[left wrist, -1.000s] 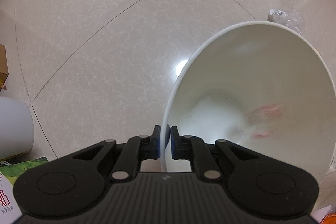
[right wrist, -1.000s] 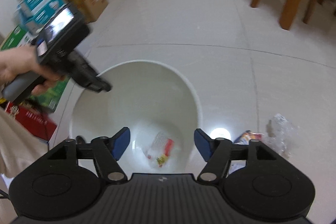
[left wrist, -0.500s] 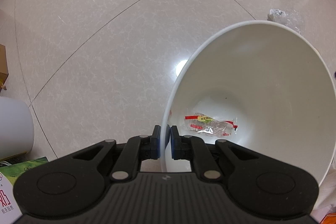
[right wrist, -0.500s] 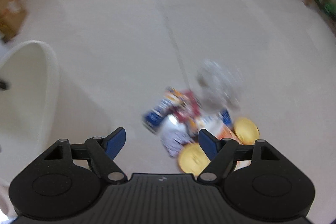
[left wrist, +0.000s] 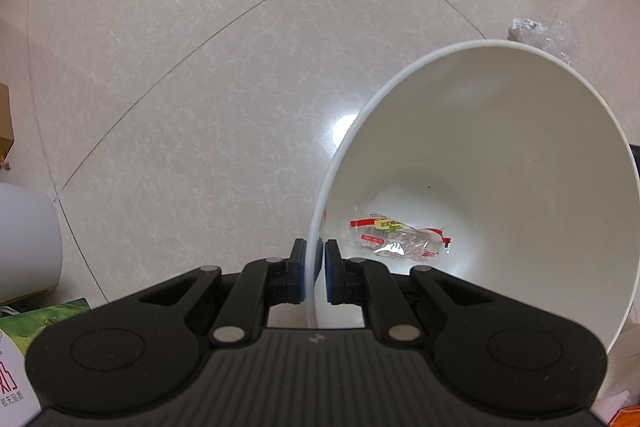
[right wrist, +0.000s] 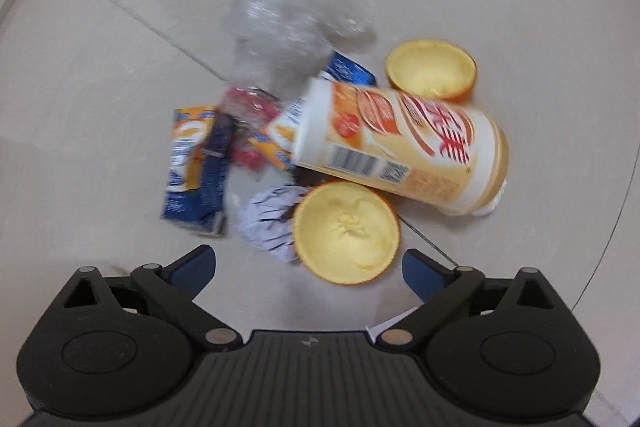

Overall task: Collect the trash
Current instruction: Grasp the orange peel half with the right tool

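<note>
White plastic fills the left wrist view: the left gripper is pinching the rim of the bin, and one clear wrapper lies at the bottom of the bin. Over at the trash pile, the right gripper points down with its jaws opening wide and nothing between them, just short of an orange peel half beside a toppled drink cup on the floor.
</note>
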The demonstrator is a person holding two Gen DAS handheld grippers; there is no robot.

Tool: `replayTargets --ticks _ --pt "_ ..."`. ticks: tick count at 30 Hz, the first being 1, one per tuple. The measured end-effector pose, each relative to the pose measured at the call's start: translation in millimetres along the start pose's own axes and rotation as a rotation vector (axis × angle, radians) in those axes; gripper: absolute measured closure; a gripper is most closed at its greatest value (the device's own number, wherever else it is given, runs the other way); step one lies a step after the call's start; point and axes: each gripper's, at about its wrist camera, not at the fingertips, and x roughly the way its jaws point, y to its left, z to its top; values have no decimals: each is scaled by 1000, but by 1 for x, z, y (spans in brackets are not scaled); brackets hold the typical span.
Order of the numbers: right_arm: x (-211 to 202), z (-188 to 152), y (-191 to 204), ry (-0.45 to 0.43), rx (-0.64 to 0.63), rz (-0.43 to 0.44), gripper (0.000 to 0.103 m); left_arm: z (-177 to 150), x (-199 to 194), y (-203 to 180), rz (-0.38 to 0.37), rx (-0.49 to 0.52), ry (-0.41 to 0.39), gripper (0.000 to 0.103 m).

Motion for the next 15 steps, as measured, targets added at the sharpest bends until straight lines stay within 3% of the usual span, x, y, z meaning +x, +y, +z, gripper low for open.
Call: replayTargets --ticks 15 --pt "64 7 -12 -52 149 -101 3 1 1 2 -8 3 4 96"
